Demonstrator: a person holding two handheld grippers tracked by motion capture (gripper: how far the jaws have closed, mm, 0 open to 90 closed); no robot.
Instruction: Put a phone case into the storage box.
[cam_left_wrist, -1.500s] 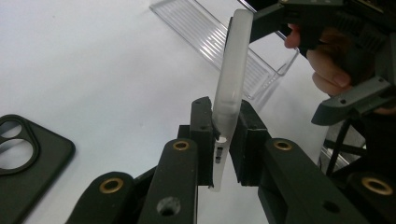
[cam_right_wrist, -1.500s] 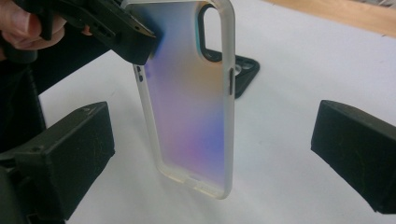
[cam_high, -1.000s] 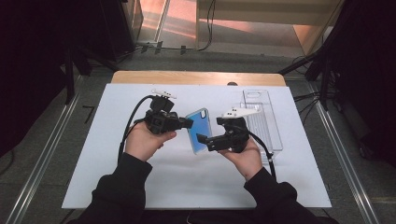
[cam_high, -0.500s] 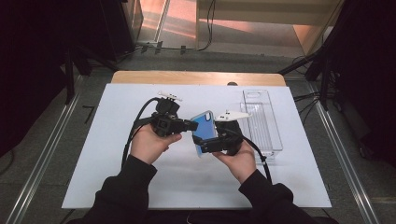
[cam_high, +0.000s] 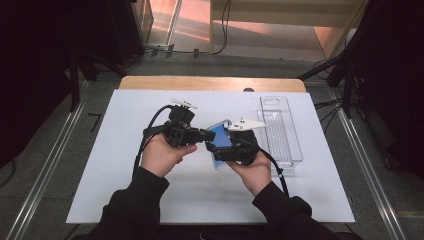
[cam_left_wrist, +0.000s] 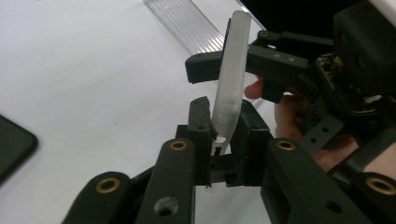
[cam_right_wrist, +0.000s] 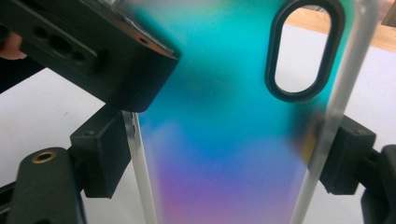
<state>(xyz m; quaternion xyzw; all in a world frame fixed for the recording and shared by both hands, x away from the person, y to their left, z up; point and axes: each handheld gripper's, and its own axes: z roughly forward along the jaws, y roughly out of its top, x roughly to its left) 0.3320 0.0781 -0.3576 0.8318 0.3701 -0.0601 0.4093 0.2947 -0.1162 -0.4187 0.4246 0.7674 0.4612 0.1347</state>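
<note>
High view: left claw (cam_high: 204, 135), jaws narrow and just easing apart, pinches the thin edge of the phone case (cam_high: 221, 136), held above the white tabletop (cam_high: 120, 120). Right claw (cam_high: 220, 150), jaws just closing, spans the case's width, pads on both side rims. Clear tray (cam_high: 281, 131) lies right.

We see the phone case (cam_high: 220, 134) between left gripper (cam_high: 202, 135) and right gripper (cam_high: 212, 149), above the white mat (cam_high: 120, 165), clear tray (cam_high: 280, 131) to their right
</note>
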